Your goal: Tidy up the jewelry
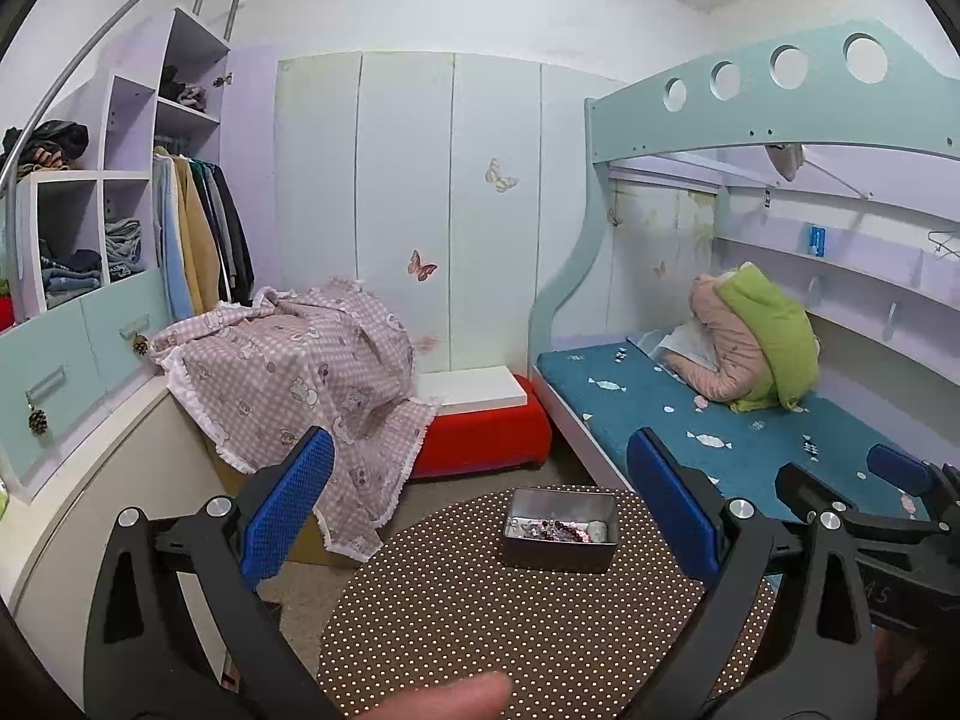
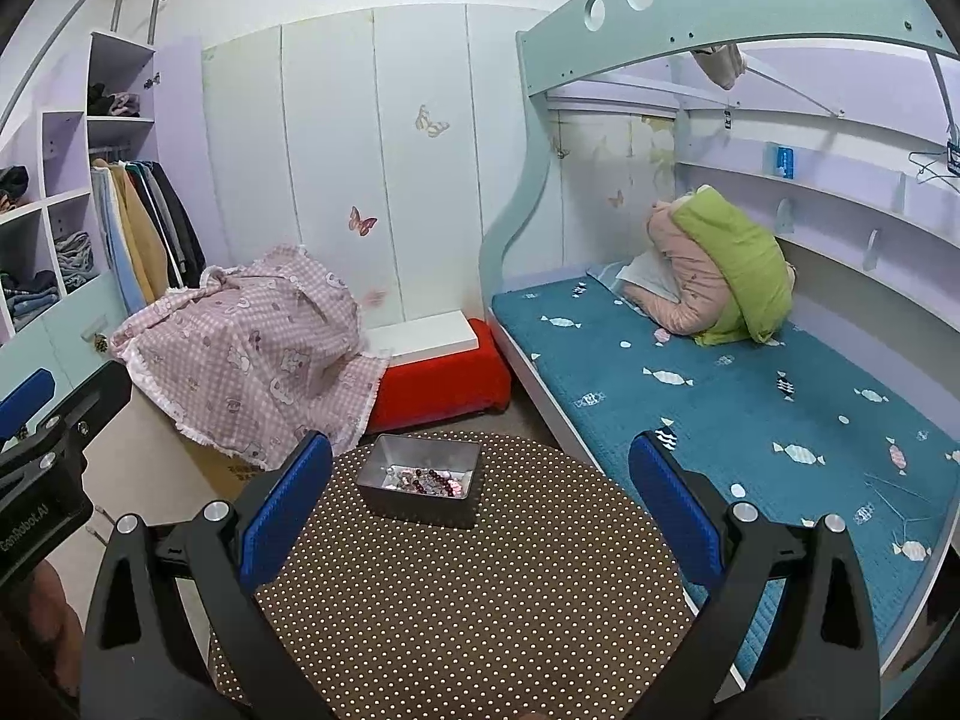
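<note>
Already the jewelry (image 2: 427,480) lies heaped in the tin (image 2: 384,501) on the dotted table (image 2: 480,600), both grippers (image 1: 480,516) (image 2: 480,516) spread wide, empty, well back: sorted or awaiting sorting, I cannot tell.

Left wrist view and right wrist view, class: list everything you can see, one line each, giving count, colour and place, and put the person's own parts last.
Tin: one, grey metal, far side of table.
Jewelry: a heap, red, pink and clear beads, in tin.
Table: one, brown with white dots, in front.
Cloth: one, pink check, draped at left.
Bench: one, red, by wall.
Board: one, white, on bench.
Bed: one, teal cover, at right.
Coats: two, pink and green, on bed.
Left tongs: blue pads, open.
Right tongs: blue pads, open.
</note>
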Demonstrator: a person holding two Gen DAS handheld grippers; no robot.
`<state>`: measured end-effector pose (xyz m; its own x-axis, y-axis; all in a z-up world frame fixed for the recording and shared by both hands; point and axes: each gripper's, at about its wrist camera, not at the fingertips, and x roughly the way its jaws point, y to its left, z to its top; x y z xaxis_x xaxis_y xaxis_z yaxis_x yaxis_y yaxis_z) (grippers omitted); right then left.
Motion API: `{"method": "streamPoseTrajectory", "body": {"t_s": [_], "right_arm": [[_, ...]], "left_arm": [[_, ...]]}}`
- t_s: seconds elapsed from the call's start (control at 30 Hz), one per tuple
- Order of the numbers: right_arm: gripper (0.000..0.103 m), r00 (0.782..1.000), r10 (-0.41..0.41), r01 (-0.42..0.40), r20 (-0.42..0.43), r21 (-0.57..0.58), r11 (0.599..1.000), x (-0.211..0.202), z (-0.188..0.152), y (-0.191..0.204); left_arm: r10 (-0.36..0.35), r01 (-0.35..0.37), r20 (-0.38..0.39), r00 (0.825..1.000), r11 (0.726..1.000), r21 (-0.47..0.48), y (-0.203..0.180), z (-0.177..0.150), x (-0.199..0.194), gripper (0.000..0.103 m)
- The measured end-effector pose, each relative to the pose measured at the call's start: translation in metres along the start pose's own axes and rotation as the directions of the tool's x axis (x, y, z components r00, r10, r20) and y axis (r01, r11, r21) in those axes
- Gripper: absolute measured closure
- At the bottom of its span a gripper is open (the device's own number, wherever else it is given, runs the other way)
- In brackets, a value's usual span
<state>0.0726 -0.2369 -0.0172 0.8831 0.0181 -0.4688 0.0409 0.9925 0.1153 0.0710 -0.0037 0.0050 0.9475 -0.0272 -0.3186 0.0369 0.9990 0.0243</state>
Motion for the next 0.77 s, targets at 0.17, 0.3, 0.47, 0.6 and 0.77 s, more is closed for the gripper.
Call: {"method": "streamPoseTrajectory", "body": {"t_s": [0.17, 0.3, 0.47, 0.6, 0.77], "right_arm": [[0.007, 1.000, 0.000, 0.000, 0.003, 0.001, 1.000, -0.001, 0.000, 0.000], [0.007, 1.000, -0.001, 0.001, 0.006, -0.001, 1.000, -0.002, 0.000, 0.002], [0.007, 1.000, 0.001, -0.001, 0.009, 0.000, 1.000, -0.003, 0.000, 0.002], [0.007, 1.000, 0.002, -0.002, 0.018, 0.002, 1.000, -0.004, 0.002, 0.003], [0.007, 1.000, -0.001, 0.001, 0.029, -0.003, 1.000, -0.008, 0.003, 0.005]], "left_arm": [[-0.003, 0.003, -0.003, 1.000, 1.000, -0.008, 0.004, -0.001, -0.001, 0.005], [-0.015, 0.015, -0.005, 1.000, 1.000, -0.010, 0.006, -0.001, -0.001, 0.005], [-0.029, 0.029, 0.017, 0.999, 0.999, -0.016, 0.009, -0.002, -0.006, 0.005], [-0.037, 0.037, 0.004, 0.999, 0.999, -0.016, 0.010, -0.002, -0.005, 0.005], [-0.038, 0.038, -0.005, 0.999, 0.999, -0.024, 0.013, -0.002, -0.005, 0.005]]}}
